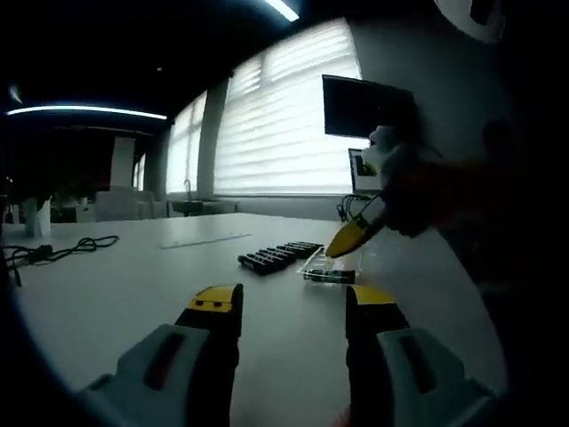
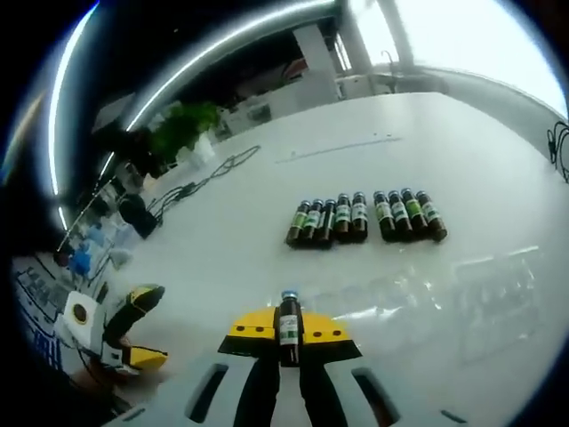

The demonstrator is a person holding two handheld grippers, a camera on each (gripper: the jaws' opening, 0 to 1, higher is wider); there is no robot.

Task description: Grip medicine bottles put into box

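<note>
The left gripper (image 1: 293,311) hovers low over the table (image 1: 124,294), jaws apart and empty, waiting its turn. The right gripper (image 2: 286,342) is clamped on a bottle (image 2: 289,327), lifted for carrying. Ahead lie the other bottles (image 2: 364,216) in a row, within reach, with the clear box (image 2: 498,298) to their right, ready to receive it.

White table (image 2: 222,249), row of small dark bottles (image 2: 364,216) lying on it, clear tray (image 2: 444,294), black cables (image 2: 200,178)

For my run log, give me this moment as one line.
right gripper: shut on medicine bottle | left gripper: open | bottle row: on table | clear tray: looks empty
</note>
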